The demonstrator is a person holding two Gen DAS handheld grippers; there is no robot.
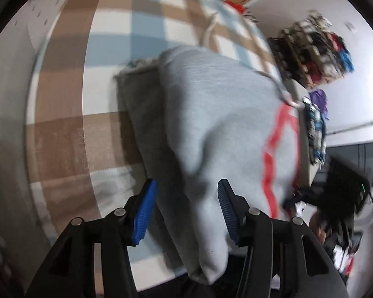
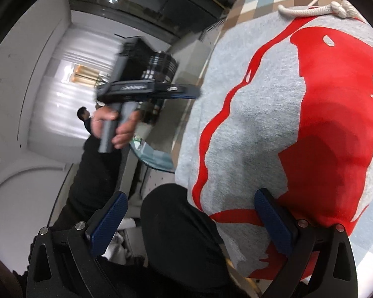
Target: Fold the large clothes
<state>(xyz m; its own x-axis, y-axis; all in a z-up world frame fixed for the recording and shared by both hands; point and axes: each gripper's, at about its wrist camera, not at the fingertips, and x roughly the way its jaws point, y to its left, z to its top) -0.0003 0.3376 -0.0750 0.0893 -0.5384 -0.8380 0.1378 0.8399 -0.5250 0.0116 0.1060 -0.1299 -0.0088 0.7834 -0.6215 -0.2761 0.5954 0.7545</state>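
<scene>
Both tongs (parted) over hoodie.

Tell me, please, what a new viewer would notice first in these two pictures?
First, the big red print on the grey sweatshirt, which lies on a checked cloth and fills the right wrist view. Next, the white drawstring cord at the sweatshirt's top edge. Then the left hand-held gripper, jaws apart with a grey fold between them, and a heaped basket of clothes beyond the bed.
</scene>
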